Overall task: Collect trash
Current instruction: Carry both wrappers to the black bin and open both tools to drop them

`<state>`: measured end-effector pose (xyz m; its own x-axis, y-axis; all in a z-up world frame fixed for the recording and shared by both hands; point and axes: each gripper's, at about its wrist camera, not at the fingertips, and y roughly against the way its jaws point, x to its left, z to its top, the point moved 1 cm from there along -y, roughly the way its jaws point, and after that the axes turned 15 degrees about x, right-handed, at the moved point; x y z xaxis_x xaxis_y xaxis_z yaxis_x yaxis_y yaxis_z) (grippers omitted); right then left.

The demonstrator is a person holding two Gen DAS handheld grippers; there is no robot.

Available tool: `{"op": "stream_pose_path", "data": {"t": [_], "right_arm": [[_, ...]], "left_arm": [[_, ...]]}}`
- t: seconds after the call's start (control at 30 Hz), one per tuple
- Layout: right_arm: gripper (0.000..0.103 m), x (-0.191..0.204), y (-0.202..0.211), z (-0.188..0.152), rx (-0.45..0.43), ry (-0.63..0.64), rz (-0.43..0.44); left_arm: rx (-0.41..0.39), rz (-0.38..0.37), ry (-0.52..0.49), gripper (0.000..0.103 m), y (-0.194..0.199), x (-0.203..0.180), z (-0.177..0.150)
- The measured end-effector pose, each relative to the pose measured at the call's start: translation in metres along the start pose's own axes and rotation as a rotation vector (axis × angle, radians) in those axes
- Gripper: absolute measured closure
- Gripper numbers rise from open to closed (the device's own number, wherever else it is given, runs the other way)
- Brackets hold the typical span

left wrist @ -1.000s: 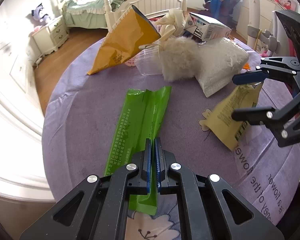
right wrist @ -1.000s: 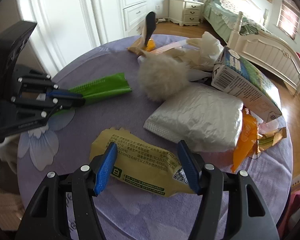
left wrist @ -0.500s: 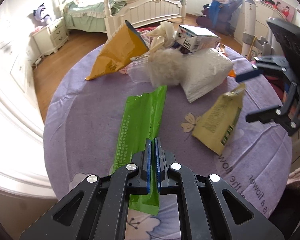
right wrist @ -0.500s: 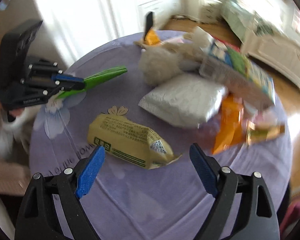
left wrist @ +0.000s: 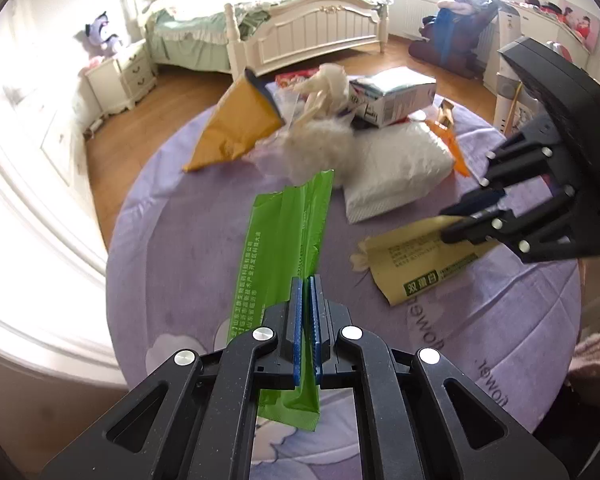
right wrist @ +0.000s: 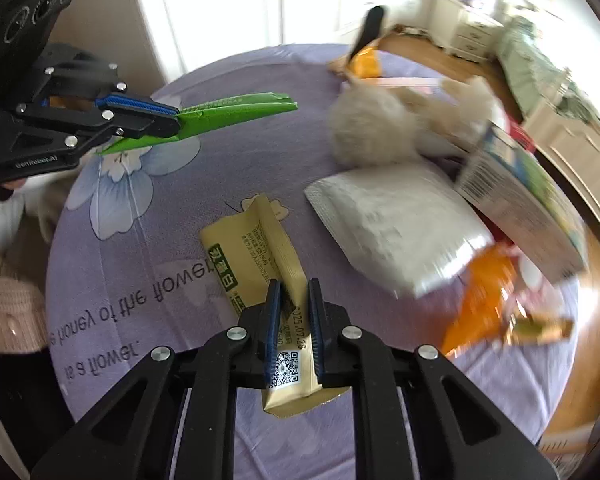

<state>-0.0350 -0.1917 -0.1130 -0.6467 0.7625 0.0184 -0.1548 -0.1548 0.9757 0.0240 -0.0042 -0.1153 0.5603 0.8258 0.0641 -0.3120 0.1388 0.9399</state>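
The right gripper (right wrist: 294,320) has just closed on the crinkled yellow wrapper (right wrist: 256,256). The left gripper (left wrist: 307,320) pinches a glossy green wrapper (left wrist: 284,240) above the round lilac floral tablecloth (left wrist: 180,248) in a bedroom.

A wrapper (left wrist: 288,240) runs forward from between the left fingers (left wrist: 297,320); a packet (right wrist: 260,256) sits between the right fingers (right wrist: 273,320). Ahead, on the counter (right wrist: 180,380), a pouch (right wrist: 392,232), carton (right wrist: 520,200) and bags (left wrist: 236,128) lie heaped.
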Motion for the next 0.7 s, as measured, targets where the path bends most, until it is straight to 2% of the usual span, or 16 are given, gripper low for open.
{"op": "stream_pose_path", "data": {"t": [0.13, 0.3, 0.37, 0.57, 0.7], "right_arm": [[0.092, 0.001, 0.017, -0.022, -0.048, -0.099, -0.016], [0.092, -0.019, 0.04, -0.049, -0.102, -0.27, -0.069], [0.092, -0.027, 0.046, -0.061, -0.117, -0.344, -0.12], [0.092, -0.07, 0.061, -0.119, -0.149, -0.567, -0.224], [0.092, -0.095, 0.066, -0.148, -0.159, -0.661, -0.28]], "left_arm": [[-0.029, -0.009, -0.003, 0.098, 0.009, -0.013, 0.005], [-0.059, -0.022, -0.051, 0.098, 0.019, -0.037, 0.015], [-0.078, -0.035, -0.078, 0.098, 0.024, -0.049, 0.023], [-0.118, -0.088, -0.187, 0.098, 0.029, -0.102, 0.06], [-0.138, -0.133, -0.248, 0.098, 0.026, -0.142, 0.09]]}}
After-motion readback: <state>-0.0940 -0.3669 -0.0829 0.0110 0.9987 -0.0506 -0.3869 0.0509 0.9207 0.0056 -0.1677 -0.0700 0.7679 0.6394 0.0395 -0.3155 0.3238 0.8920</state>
